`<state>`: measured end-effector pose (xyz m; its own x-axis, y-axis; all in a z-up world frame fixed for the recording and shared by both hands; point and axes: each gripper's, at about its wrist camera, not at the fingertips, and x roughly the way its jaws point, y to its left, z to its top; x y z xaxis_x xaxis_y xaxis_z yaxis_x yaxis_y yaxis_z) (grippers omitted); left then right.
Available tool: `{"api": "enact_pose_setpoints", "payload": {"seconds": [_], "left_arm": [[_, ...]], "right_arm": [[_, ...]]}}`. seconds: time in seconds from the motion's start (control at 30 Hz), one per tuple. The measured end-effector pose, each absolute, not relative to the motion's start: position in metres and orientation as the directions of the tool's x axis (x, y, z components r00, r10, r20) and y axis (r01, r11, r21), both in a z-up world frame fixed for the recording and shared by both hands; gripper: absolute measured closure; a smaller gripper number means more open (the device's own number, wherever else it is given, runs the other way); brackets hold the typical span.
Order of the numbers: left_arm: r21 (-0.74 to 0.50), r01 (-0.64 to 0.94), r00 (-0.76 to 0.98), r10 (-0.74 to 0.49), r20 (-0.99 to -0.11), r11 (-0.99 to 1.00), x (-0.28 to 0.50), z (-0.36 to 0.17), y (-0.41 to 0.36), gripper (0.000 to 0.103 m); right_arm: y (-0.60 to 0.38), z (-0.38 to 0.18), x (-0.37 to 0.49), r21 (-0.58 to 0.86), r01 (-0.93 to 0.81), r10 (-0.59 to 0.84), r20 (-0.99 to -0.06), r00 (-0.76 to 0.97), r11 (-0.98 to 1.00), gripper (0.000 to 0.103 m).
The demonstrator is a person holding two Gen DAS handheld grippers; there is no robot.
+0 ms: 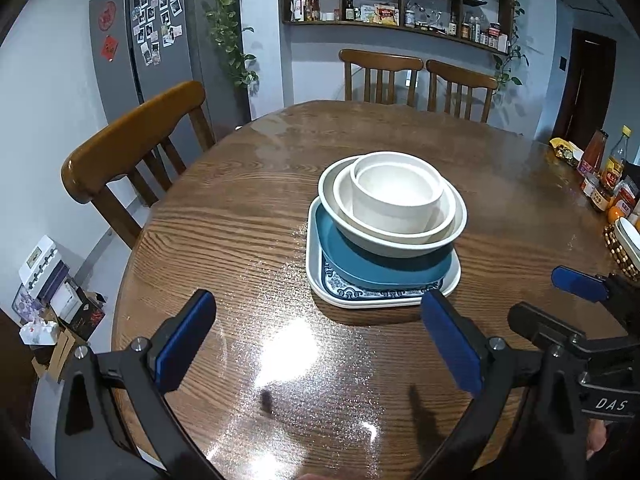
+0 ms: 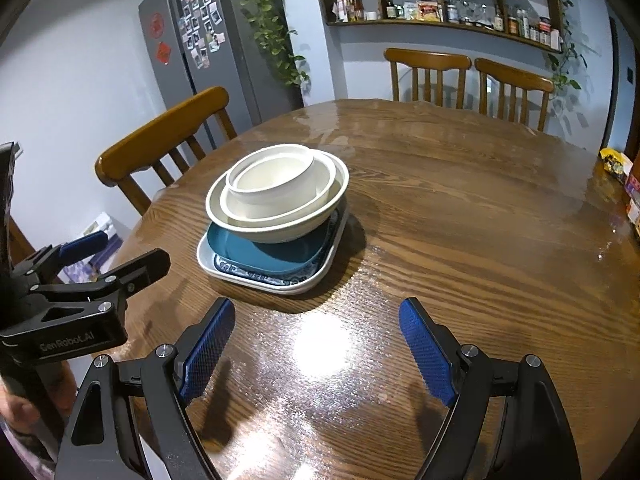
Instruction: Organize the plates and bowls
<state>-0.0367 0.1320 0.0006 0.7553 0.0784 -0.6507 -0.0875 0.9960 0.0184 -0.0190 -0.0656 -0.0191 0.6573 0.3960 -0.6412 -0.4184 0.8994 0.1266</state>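
A stack of dishes stands on the wooden table (image 1: pixel 248 240). At the bottom is a white square plate with a blue pattern (image 1: pixel 360 294) (image 2: pixel 280 282). On it lies a teal plate (image 1: pixel 380 266) (image 2: pixel 272 254). On that sit three nested cream bowls, the smallest (image 1: pixel 396 196) (image 2: pixel 272 178) on top. My left gripper (image 1: pixel 320 332) is open and empty, just short of the stack. My right gripper (image 2: pixel 318 340) is open and empty, in front of the stack and to its right. Each gripper shows at the edge of the other's view.
Wooden chairs (image 1: pixel 132 148) (image 1: pixel 420 76) stand at the left and far sides of the table. Sauce bottles and jars (image 1: pixel 604 172) and a dish on a beaded mat (image 1: pixel 624 244) crowd the table's right edge. Boxes (image 1: pixel 52 304) lie on the floor at left.
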Motion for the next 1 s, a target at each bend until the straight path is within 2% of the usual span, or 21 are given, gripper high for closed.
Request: {"api": "enact_pose_setpoints", "payload": {"seconds": [1.0], "left_arm": [[0.008, -0.074, 0.736, 0.06, -0.674, 0.997, -0.027, -0.007, 0.133, 0.001]], "right_arm": [[-0.053, -0.024, -0.009, 0.116, -0.435, 0.393, -0.671, 0.629, 0.893, 0.018]]}}
